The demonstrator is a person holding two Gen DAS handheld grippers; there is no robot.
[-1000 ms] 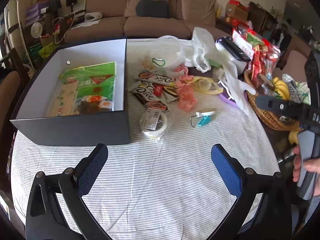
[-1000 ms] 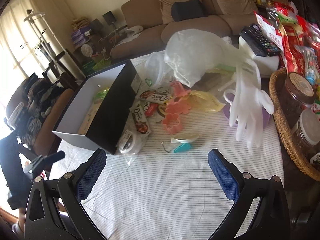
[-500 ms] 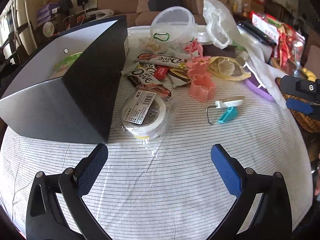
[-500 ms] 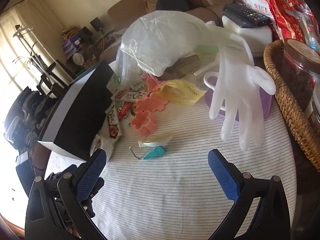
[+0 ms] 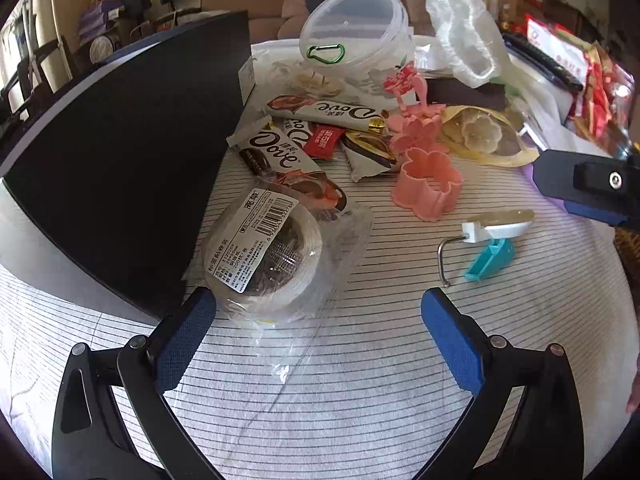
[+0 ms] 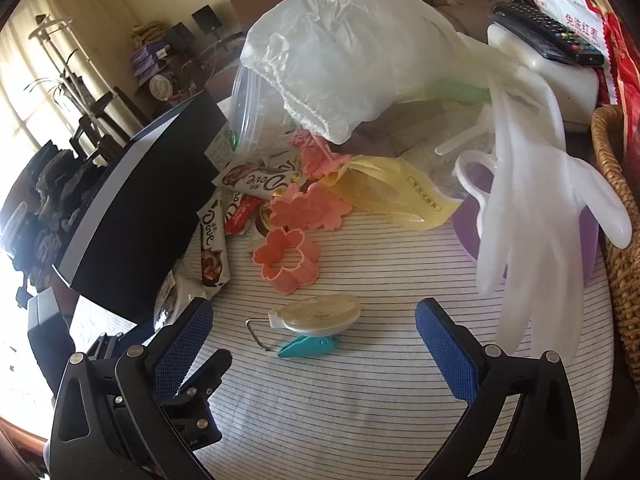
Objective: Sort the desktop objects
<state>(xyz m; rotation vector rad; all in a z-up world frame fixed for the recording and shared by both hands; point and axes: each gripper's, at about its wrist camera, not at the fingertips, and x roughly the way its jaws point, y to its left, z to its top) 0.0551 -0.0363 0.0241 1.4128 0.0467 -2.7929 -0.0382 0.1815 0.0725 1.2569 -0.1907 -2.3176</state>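
Both tongs gape wide: left tongs [image 5: 316, 334] should straddle the wrapped tape roll [image 5: 264, 256] squarely beside the box [image 5: 120, 184], right tongs [image 6: 312, 344] the clip [image 6: 308, 326].

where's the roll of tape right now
In the left wrist view, the bagged tape roll lies beside the dark box, just ahead of the left gripper.

Pink flower cutters [image 5: 427, 184], teal clip [image 6: 307, 347], black box [image 5: 120, 184], white tablecloth [image 5: 320, 400] w/ thin dark stripes, blue fingers [image 5: 450, 344].
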